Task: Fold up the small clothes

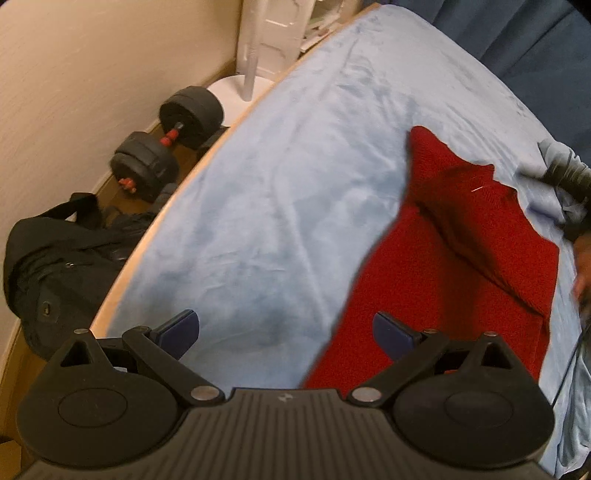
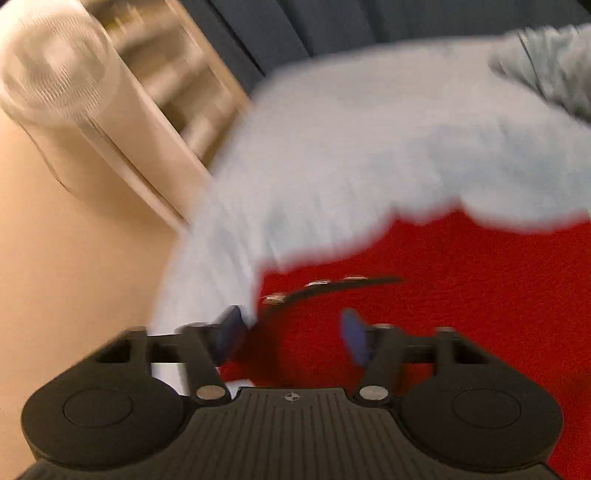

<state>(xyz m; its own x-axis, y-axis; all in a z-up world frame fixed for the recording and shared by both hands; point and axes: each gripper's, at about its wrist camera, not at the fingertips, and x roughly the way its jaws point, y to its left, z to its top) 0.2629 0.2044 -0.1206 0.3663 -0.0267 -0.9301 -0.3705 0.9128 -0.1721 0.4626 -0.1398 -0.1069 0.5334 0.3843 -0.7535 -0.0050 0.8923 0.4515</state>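
A red knit garment (image 1: 461,258) lies partly folded on the light blue bed cover (image 1: 277,184), one flap doubled over its upper part. My left gripper (image 1: 288,330) is open above the garment's left edge, its right pad (image 1: 391,332) over the red knit and its left pad over the cover, nothing between them. In the blurred right wrist view, my right gripper (image 2: 291,336) is open just over the red garment (image 2: 461,295), beside a dark strip with metal snaps (image 2: 317,286). No cloth sits between its pads.
The bed's wooden edge (image 1: 177,206) curves along the left. Beyond it, on the floor, lie a black dumbbell (image 1: 166,144) and a black bag (image 1: 55,258), with a white fan stand (image 1: 251,55) behind. Grey cloth (image 2: 546,62) lies on the cover's far right. Dark blue curtains (image 1: 517,29) hang behind.
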